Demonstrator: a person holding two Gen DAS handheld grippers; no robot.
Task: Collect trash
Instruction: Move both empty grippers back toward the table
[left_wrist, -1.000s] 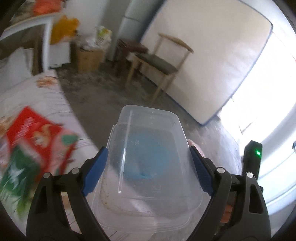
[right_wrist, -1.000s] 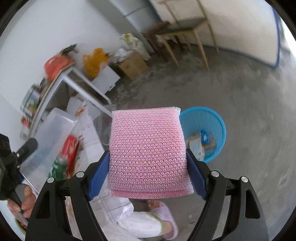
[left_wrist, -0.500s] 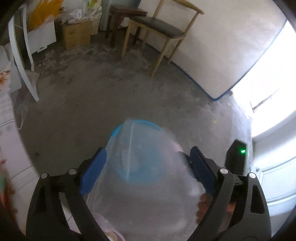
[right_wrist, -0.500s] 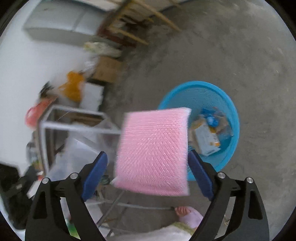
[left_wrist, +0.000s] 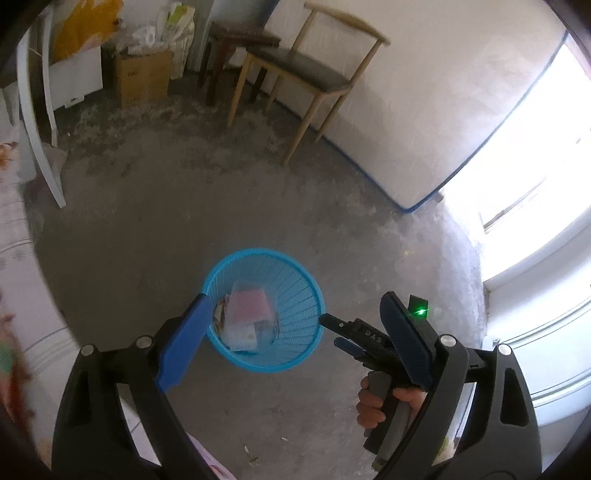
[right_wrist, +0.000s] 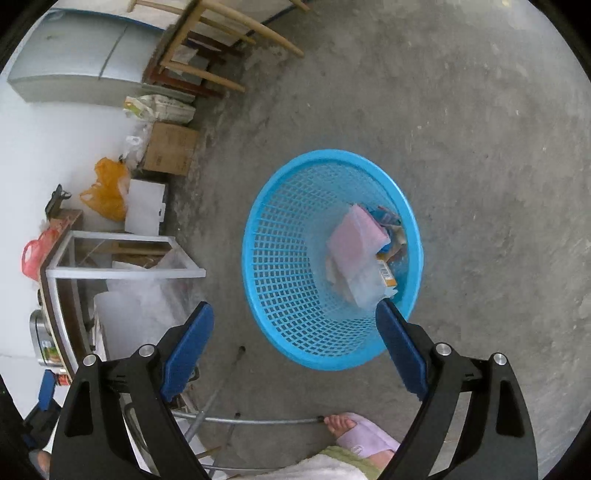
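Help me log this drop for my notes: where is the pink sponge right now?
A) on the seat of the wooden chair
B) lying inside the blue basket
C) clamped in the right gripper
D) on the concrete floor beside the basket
B: the pink sponge lies among the trash inside the blue basket, and both the right gripper and left gripper are open and empty.

Lived-in home room, bare concrete floor (left_wrist: 229, 206), wooden chair (left_wrist: 310, 70), fridge (right_wrist: 85, 70), cardboard box (right_wrist: 170, 153)
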